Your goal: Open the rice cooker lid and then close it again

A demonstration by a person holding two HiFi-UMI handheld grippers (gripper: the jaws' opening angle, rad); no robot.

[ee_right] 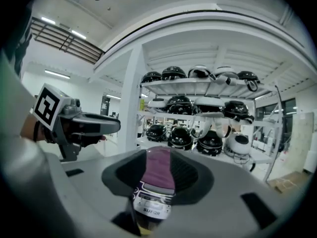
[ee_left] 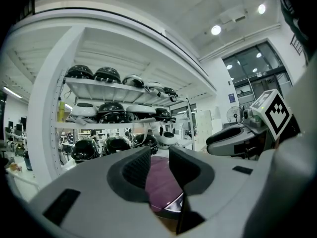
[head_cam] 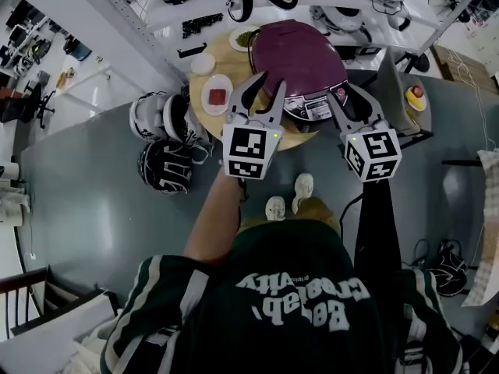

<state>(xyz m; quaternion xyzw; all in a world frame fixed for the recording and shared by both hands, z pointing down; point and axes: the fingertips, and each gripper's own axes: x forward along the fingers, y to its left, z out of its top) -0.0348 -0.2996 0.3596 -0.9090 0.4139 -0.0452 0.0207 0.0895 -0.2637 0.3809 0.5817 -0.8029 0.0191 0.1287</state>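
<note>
A rice cooker with a purple lid, closed, stands on a round wooden table. Its white control panel faces me. My left gripper hovers over the cooker's front left edge, jaws apart with nothing between them. My right gripper hangs by the cooker's front right, also open and empty. In the left gripper view the purple lid shows through the gap of the left gripper. In the right gripper view the cooker and its panel show through the gap of the right gripper.
On the table left of the cooker lie a plate with a red item, a white dish and a plate with something green. Helmets lie on the floor left of the table. Shelves of helmets stand behind it.
</note>
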